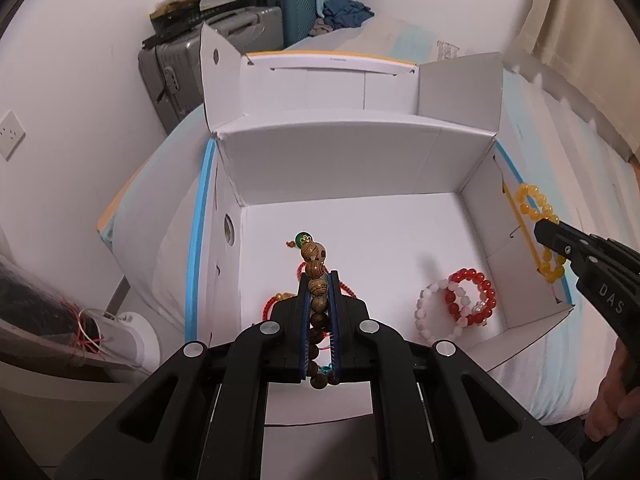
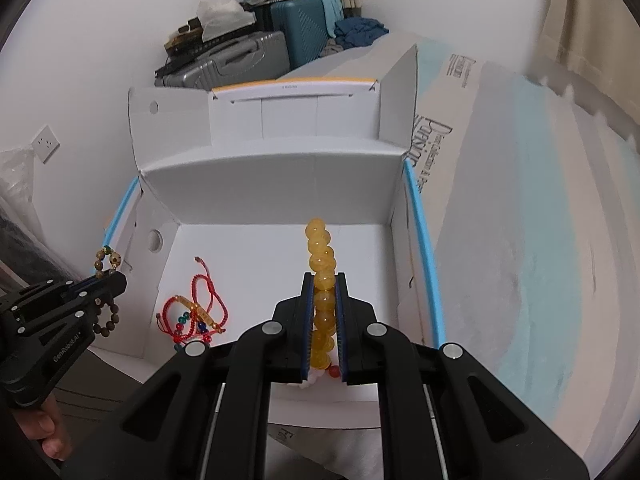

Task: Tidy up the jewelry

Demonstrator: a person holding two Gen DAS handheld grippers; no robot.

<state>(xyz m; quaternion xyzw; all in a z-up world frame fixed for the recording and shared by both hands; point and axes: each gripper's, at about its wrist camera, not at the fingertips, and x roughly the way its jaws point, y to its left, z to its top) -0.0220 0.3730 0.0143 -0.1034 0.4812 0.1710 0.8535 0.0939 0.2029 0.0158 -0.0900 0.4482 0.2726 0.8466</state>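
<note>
Left gripper point(image 1: 319, 300): we clamp the wooden bead bracelet point(image 1: 316, 280), ready to drop.
Right gripper point(image 2: 324, 300): we pinch the yellow bead bracelet point(image 2: 322, 276).
Below both: white box point(image 1: 340, 168), our sorting spot.

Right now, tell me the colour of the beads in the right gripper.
Translucent yellow bead bracelet, clearest in the right wrist view.

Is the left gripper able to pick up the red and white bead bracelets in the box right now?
Probably not yet: the left gripper is shut on the wooden bead bracelet. The red and white bracelets lie uncovered.
</note>
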